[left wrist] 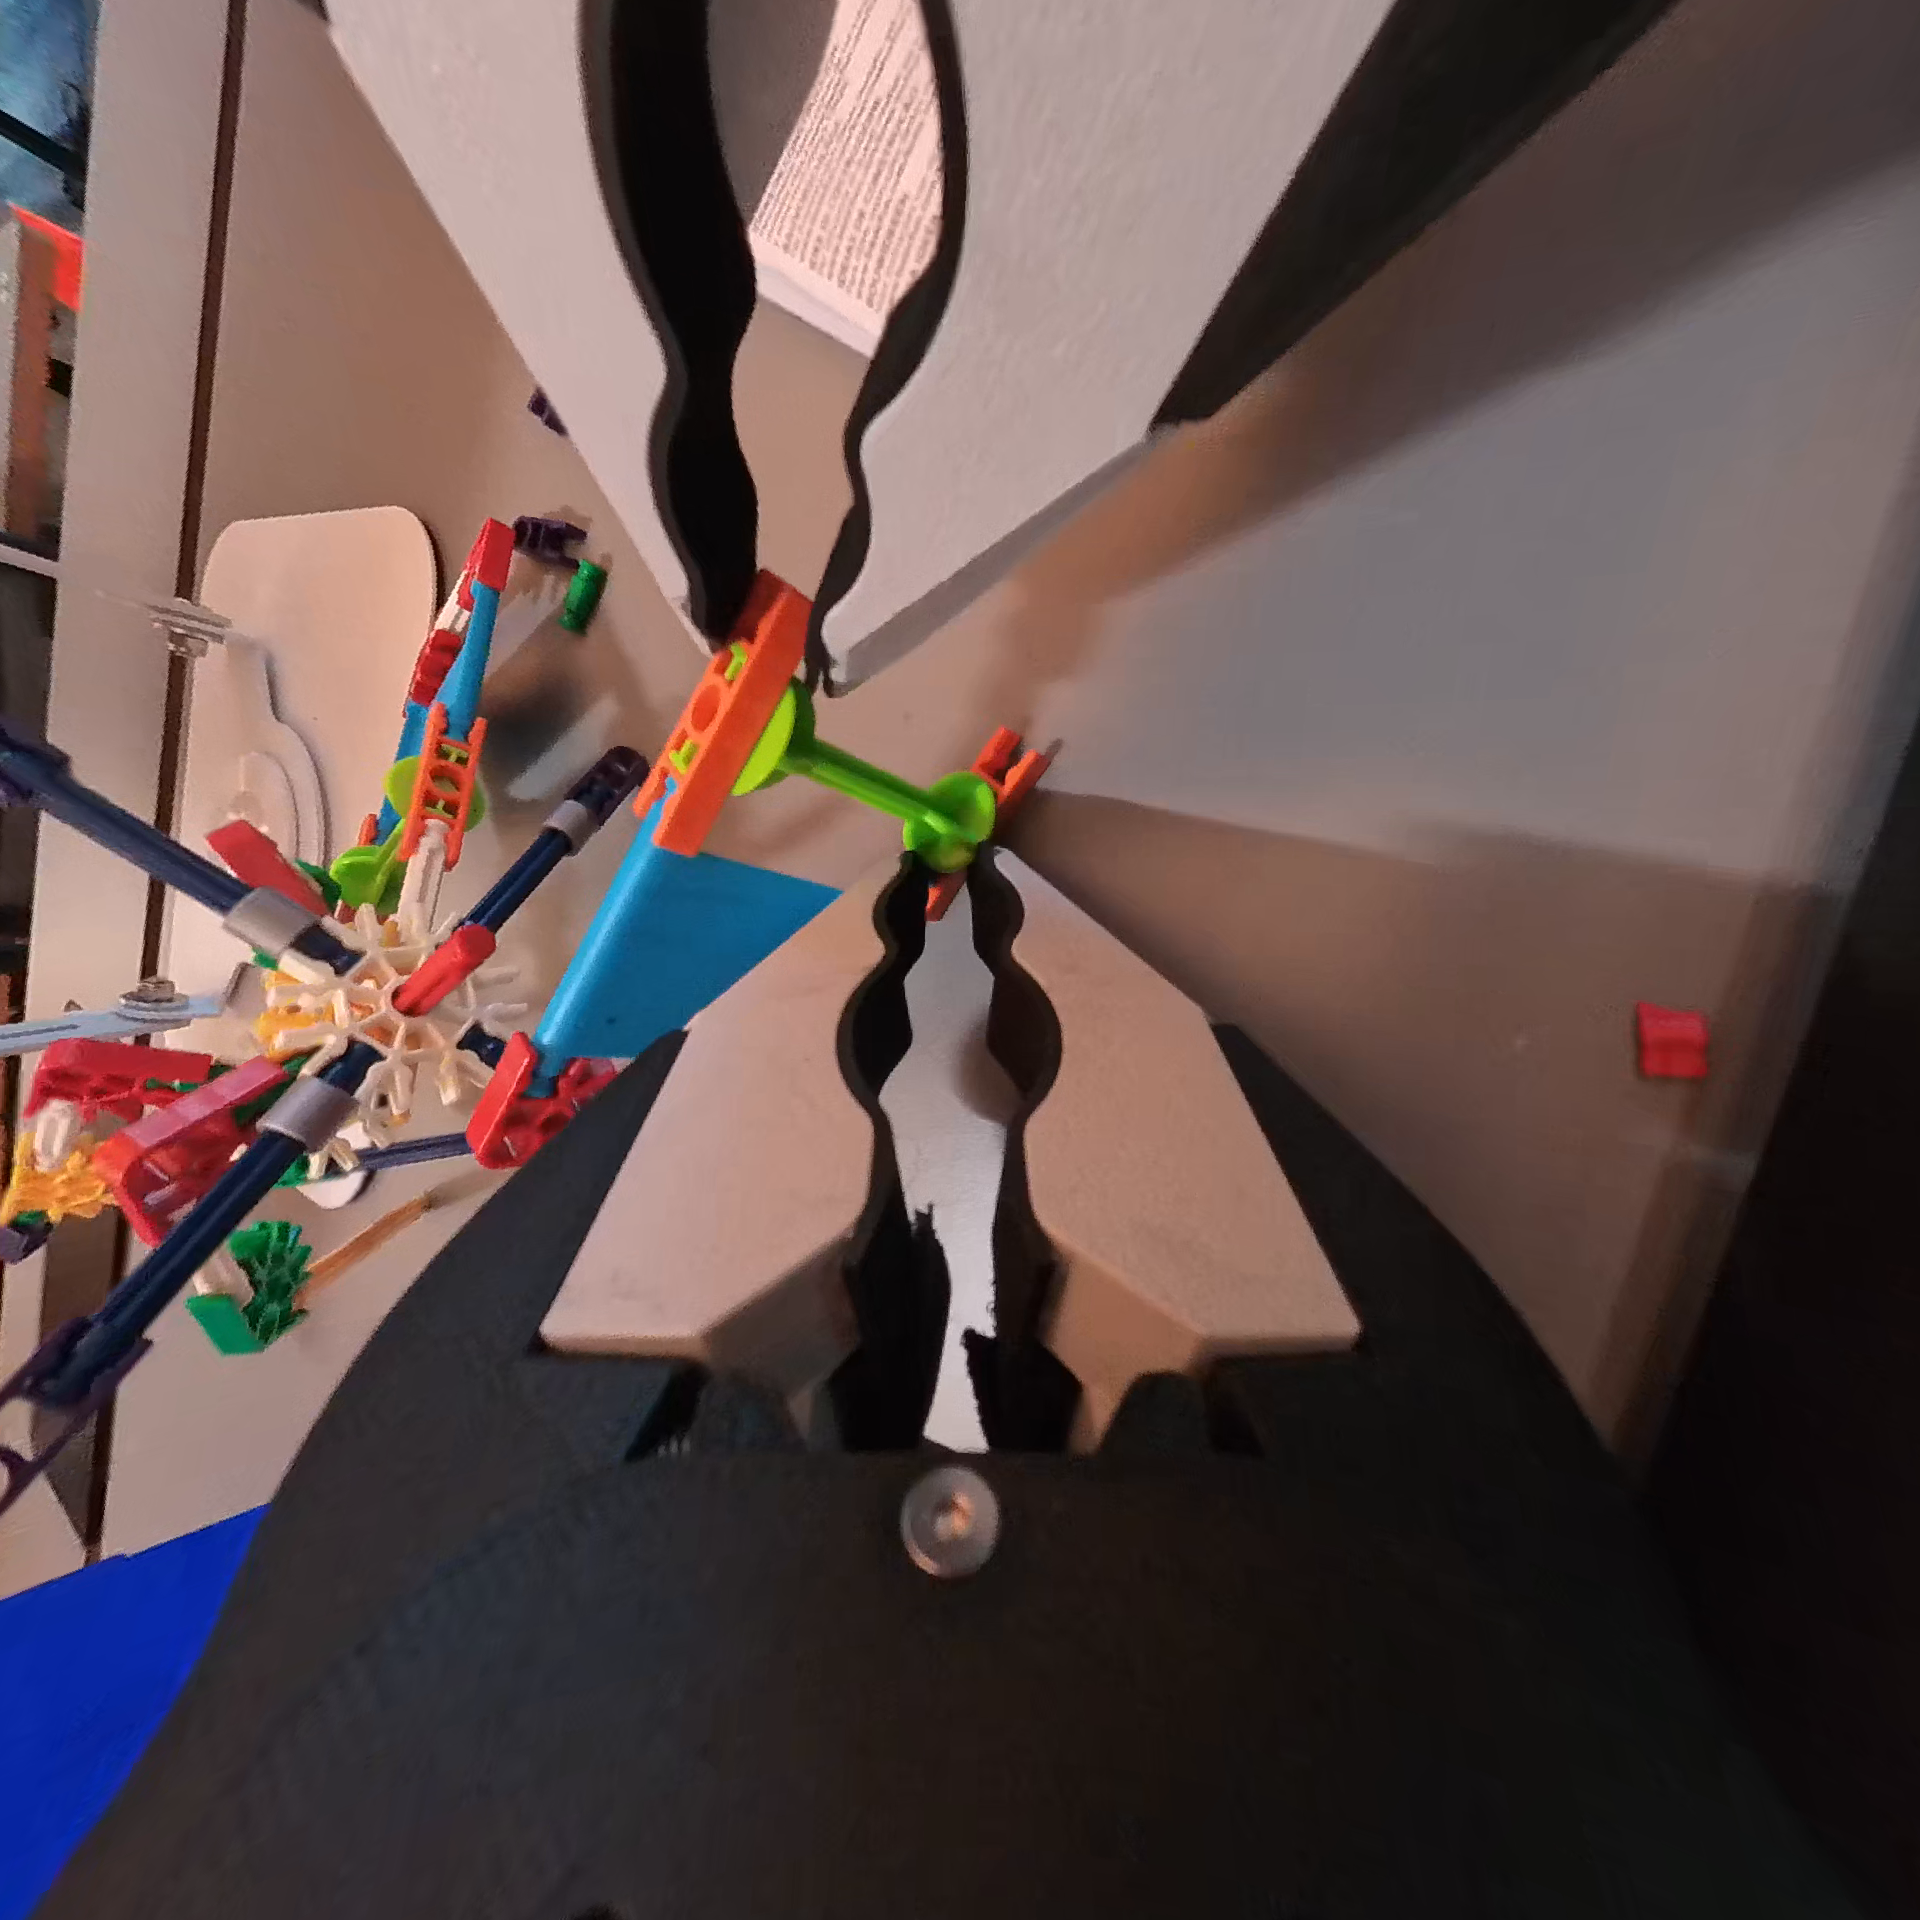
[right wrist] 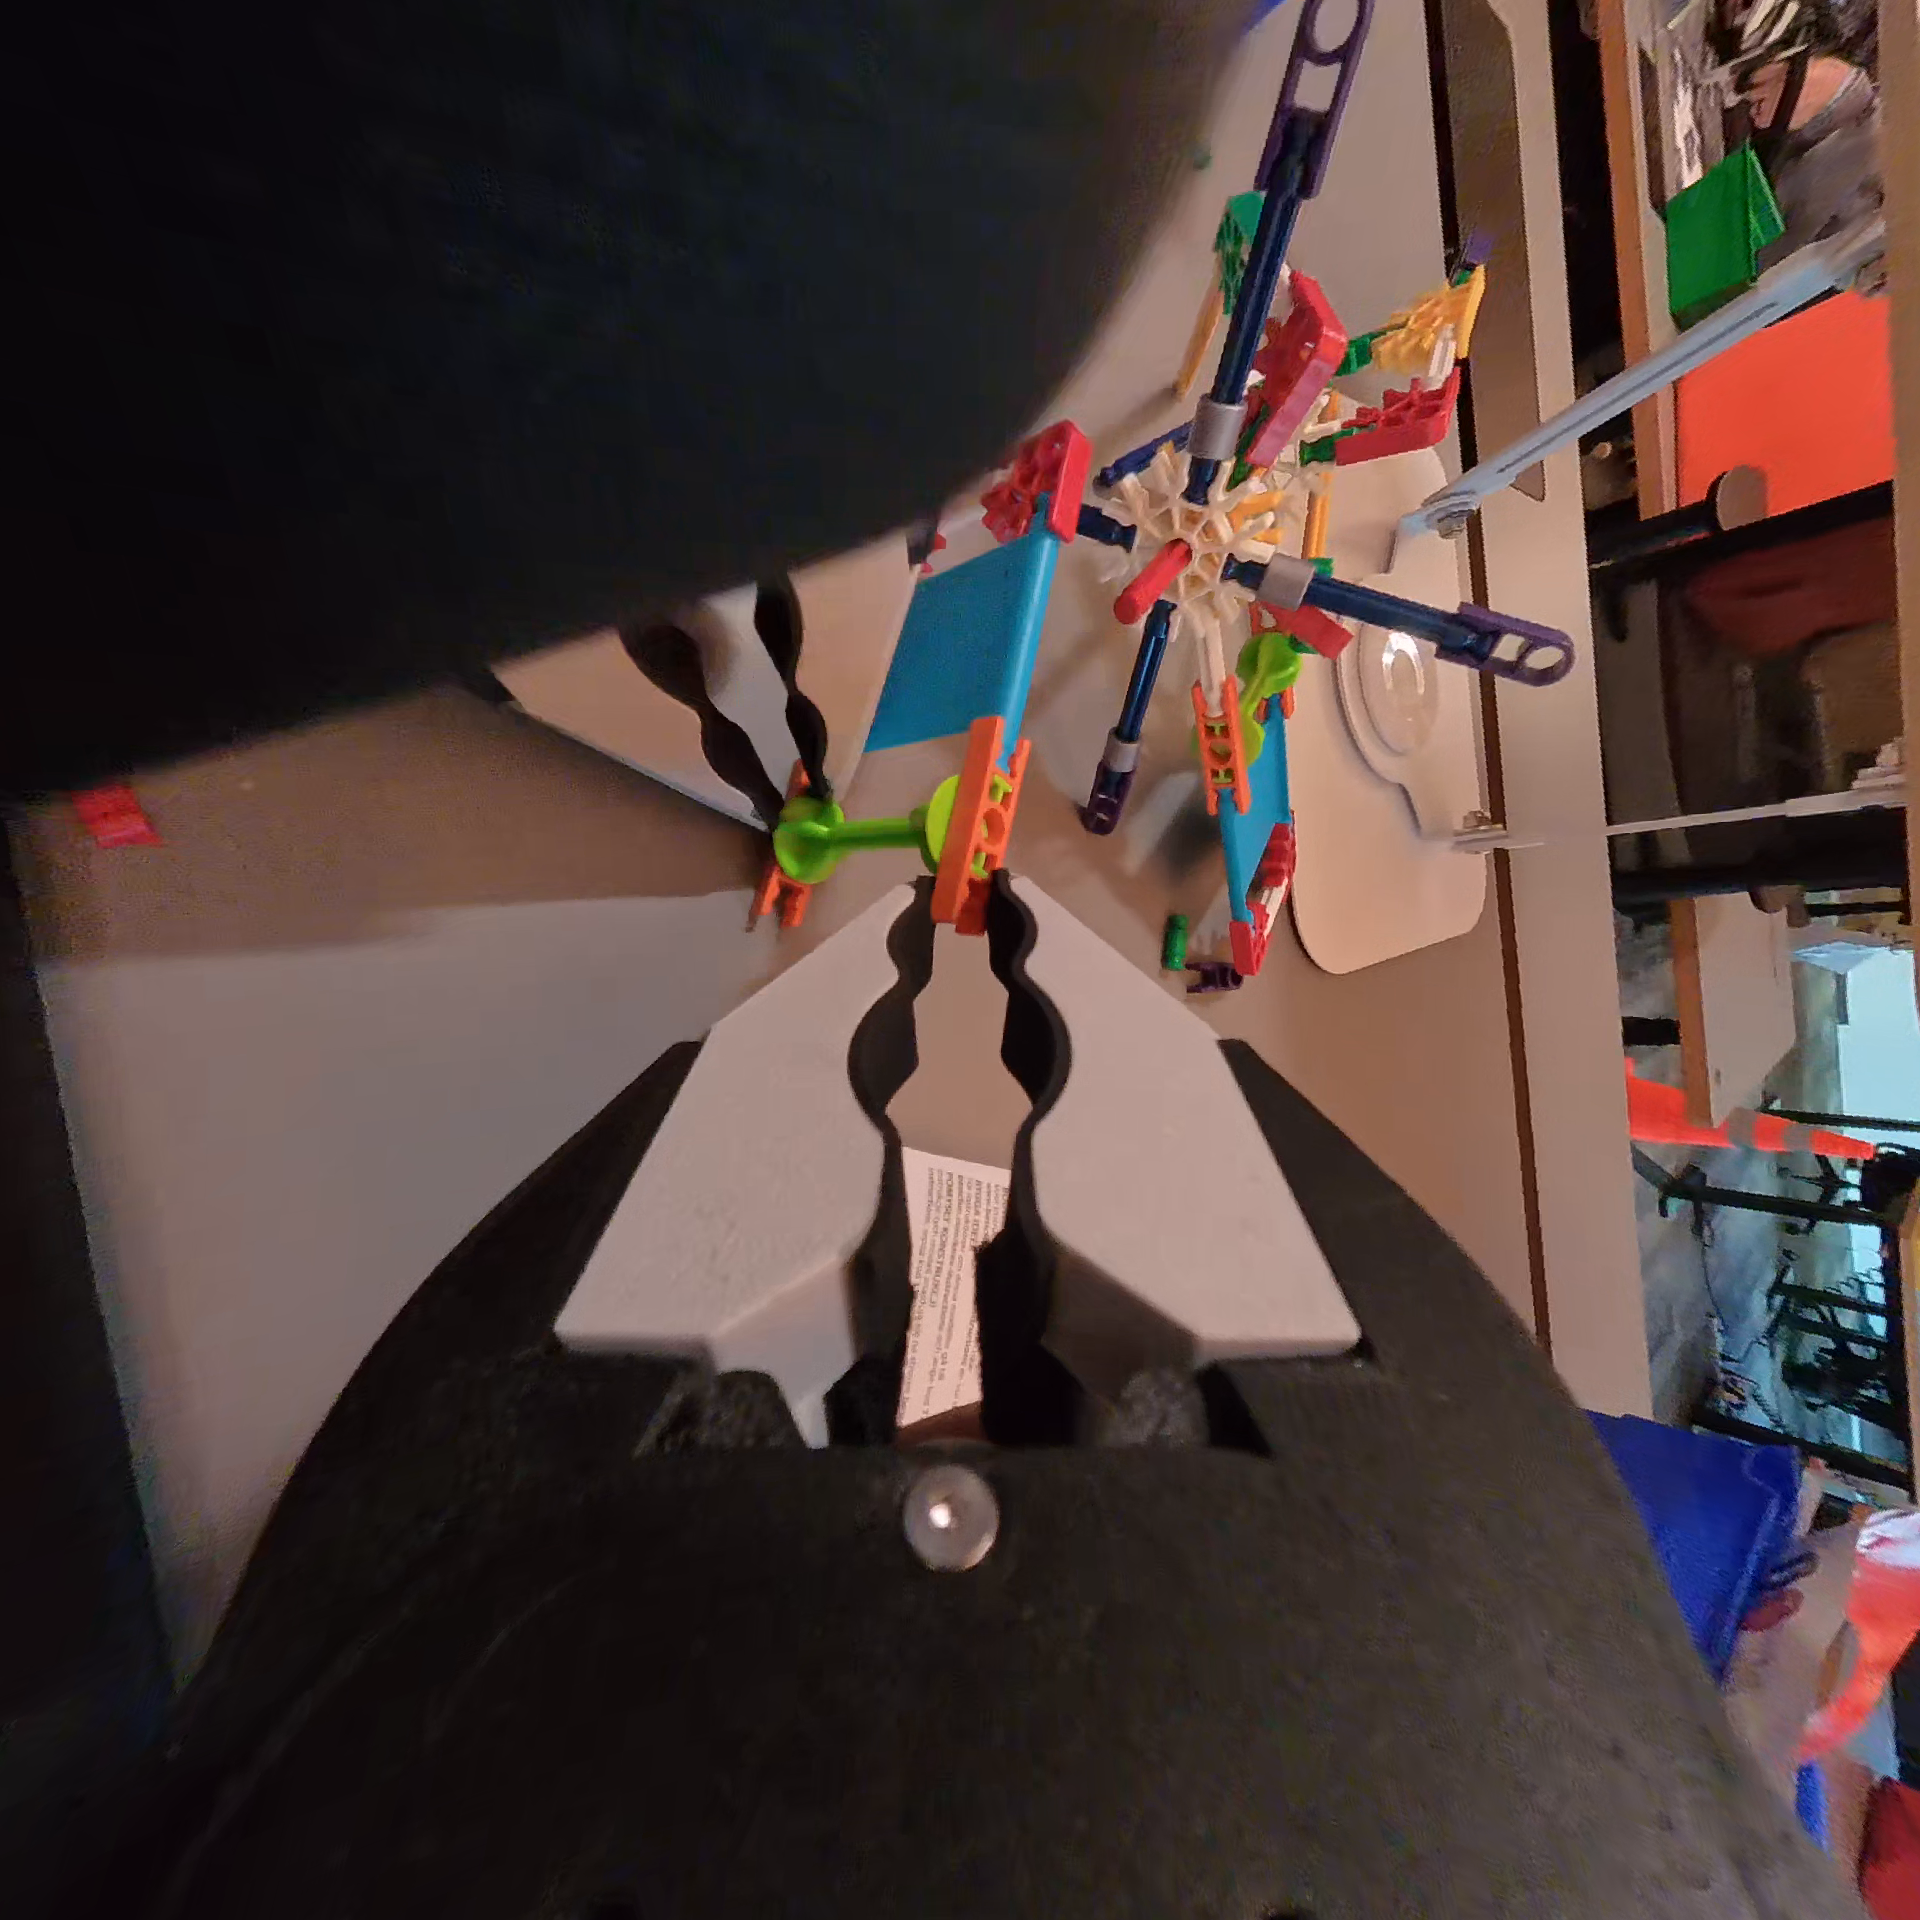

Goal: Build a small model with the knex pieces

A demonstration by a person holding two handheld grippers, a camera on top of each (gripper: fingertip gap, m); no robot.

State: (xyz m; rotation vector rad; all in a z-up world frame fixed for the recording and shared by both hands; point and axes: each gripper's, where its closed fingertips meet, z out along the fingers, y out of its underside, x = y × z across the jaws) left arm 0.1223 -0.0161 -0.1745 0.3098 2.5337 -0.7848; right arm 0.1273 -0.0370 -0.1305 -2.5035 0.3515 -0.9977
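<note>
the little green plastic rod point(left wrist: 868, 781) with round ends hung in the air between both claws, above the tan table point(left wrist: 1455, 935); it looked light, stiff and snappy; the left claw point(left wrist: 948, 862) pinched its small orange clip point(left wrist: 1003, 774); the right claw point(right wrist: 958, 891) squeezed the long orange bar point(right wrist: 977, 821) by the blue flat panel point(right wrist: 961, 644); the ends seemed best to hold; a colourful spoked toy wheel point(right wrist: 1205, 540) lay near.
</note>
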